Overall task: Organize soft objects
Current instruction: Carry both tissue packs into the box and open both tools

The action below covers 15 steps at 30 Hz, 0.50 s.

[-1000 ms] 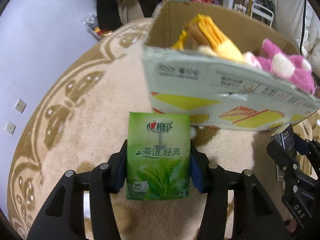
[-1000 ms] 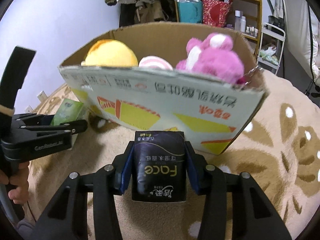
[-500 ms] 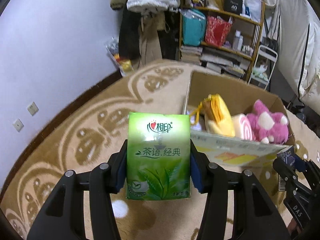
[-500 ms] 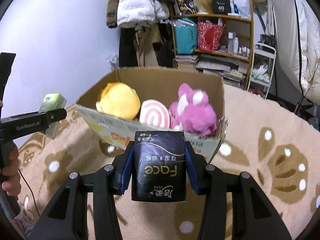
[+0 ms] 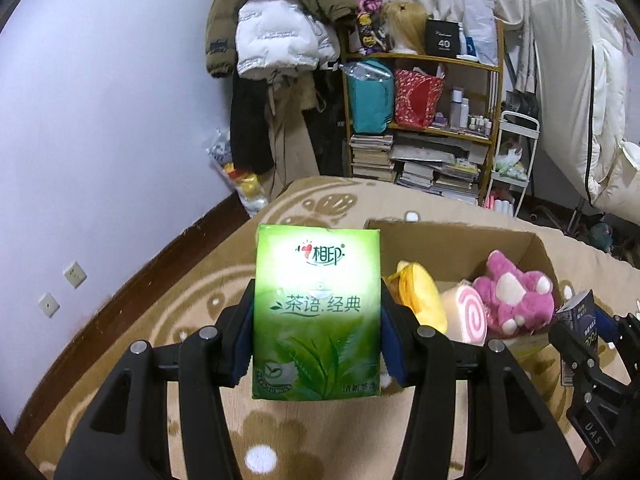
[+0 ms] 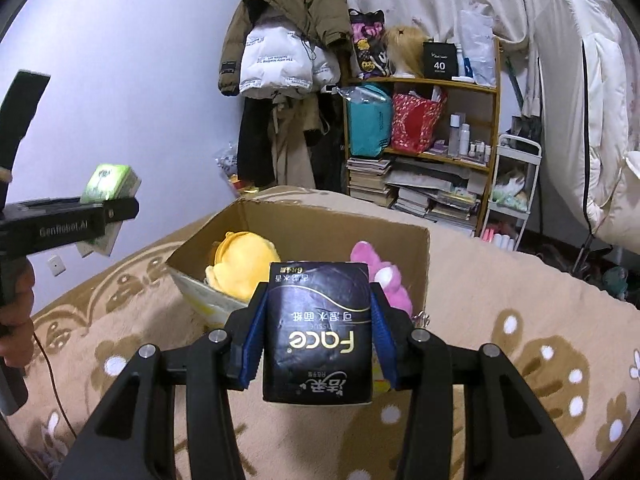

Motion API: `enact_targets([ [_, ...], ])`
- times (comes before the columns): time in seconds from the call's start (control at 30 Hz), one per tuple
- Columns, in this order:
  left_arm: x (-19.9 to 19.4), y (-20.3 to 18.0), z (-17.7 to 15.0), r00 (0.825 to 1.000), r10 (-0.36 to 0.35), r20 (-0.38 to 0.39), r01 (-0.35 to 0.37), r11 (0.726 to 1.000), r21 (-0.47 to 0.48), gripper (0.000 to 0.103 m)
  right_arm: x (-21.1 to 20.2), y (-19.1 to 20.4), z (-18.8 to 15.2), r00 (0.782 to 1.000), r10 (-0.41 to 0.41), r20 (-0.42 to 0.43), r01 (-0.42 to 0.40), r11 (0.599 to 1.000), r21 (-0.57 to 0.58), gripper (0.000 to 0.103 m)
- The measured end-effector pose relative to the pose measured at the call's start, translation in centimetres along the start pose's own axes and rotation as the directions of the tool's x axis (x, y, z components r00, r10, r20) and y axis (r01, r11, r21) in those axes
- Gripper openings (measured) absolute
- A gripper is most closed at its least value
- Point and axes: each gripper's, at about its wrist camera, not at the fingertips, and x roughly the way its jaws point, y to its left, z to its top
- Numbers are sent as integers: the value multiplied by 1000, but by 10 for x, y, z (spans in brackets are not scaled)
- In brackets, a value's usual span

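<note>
My left gripper [image 5: 318, 336] is shut on a green tissue pack [image 5: 316, 312], held in the air to the left of an open cardboard box [image 5: 532, 248]. My right gripper [image 6: 318, 336] is shut on a black tissue pack [image 6: 318, 332], held in front of the same box [image 6: 320, 220]. In the box lie a yellow plush [image 5: 422, 302], a pink-swirl roll plush [image 5: 466, 312] and a pink plush [image 5: 516, 294]. The left gripper with the green pack also shows at the left of the right wrist view [image 6: 108, 196].
The box stands on a beige patterned rug [image 6: 520, 320]. Behind it are a wooden shelf [image 5: 440, 120] with bags, bottles and stacked books, hanging coats [image 5: 280, 40] and a white cart [image 5: 512, 160]. A purple wall [image 5: 100, 120] is on the left.
Both grippers have risen with their packs. The views went from the box's side wall to looking down into its open top.
</note>
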Motion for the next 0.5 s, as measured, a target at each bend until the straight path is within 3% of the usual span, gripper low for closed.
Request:
enact_targets([
  [0.5,32,-58,33,1000,-16,26,12,989,145,51,37,7,33,1000,17,20,-15,995,-100,50],
])
